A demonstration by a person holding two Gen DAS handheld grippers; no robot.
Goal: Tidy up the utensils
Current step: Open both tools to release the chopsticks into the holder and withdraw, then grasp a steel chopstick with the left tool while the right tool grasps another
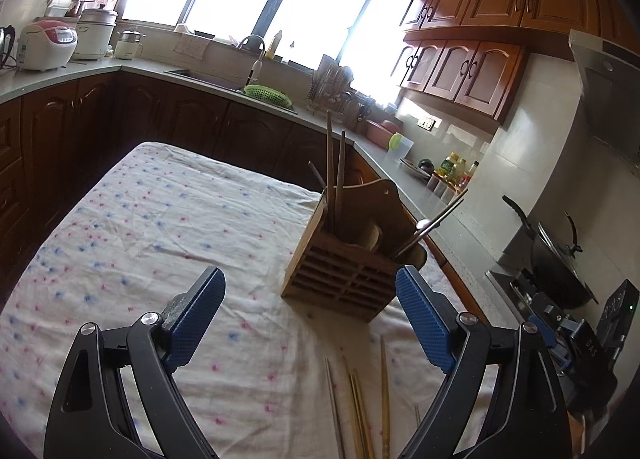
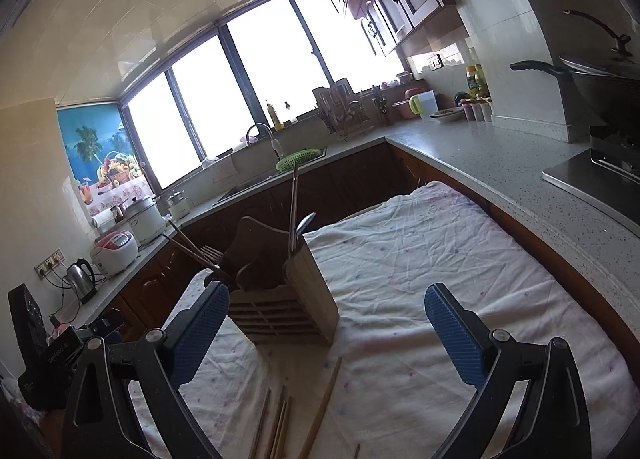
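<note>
A slatted wooden utensil holder (image 1: 340, 279) (image 2: 280, 307) stands on a table under a flowered cloth (image 1: 152, 227) (image 2: 420, 259). Chopsticks (image 1: 334, 171) (image 2: 294, 203) stick up from its compartments, and a metal spoon (image 1: 424, 225) leans out of one. Several loose chopsticks (image 1: 360, 399) (image 2: 320, 403) lie on the cloth in front of the holder. My left gripper (image 1: 310, 307) hovers open above the cloth, the holder just beyond its fingertips. My right gripper (image 2: 326, 323) is open too, its left pad (image 2: 200, 335) beside the holder. Nothing sits between either pair of pads.
A grey kitchen counter (image 1: 452, 235) (image 2: 500, 163) wraps around the table. It carries a sink with a green basket (image 1: 266, 95) (image 2: 298, 159), a dish rack (image 1: 332, 87), rice cookers (image 1: 44, 43), a kettle (image 2: 80, 279), bottles (image 1: 456, 169) and a wok on the stove (image 1: 556, 263) (image 2: 600, 79).
</note>
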